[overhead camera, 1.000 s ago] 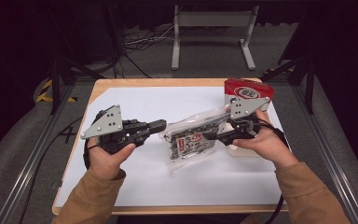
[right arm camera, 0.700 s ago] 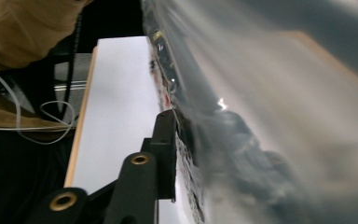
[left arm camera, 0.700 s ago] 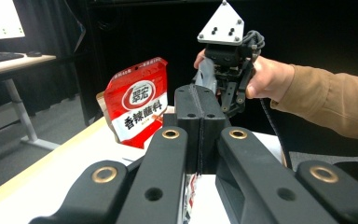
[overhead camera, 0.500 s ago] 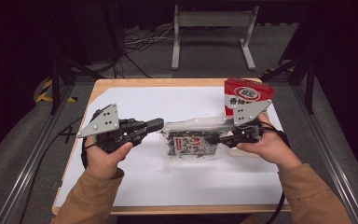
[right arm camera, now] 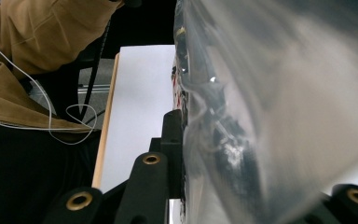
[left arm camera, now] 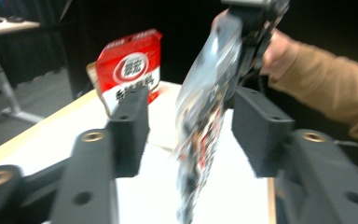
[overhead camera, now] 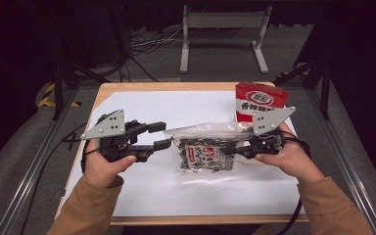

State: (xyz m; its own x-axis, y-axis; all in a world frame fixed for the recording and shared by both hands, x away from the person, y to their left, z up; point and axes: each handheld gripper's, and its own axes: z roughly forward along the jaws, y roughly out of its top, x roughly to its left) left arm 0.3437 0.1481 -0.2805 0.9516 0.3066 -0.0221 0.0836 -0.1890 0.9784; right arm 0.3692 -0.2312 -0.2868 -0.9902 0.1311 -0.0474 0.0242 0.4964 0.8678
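A clear bag (overhead camera: 205,152) of dark snack pieces with a red label hangs over the white sheet, between the two grippers. My right gripper (overhead camera: 233,148) is shut on the bag's right end, its jaws having just been closing. In the right gripper view one finger (right arm camera: 171,140) presses against the clear bag (right arm camera: 261,107). My left gripper (overhead camera: 160,135) is open at the bag's left end, its jaws having just been opening. In the left gripper view the bag (left arm camera: 205,107) hangs edge-on in the gap of my left gripper (left arm camera: 193,135), touching neither pad.
A red snack packet (overhead camera: 259,100) stands upright at the table's far right, just behind my right hand, and the red packet (left arm camera: 130,65) is also in the left gripper view. A white sheet (overhead camera: 142,196) covers most of the wooden table (overhead camera: 176,86). Dark floor, cables and a metal stand lie beyond.
The left jaws have opened and let go of the bag's left end. The right jaws have closed on its right end, and the right hand has shifted slightly.
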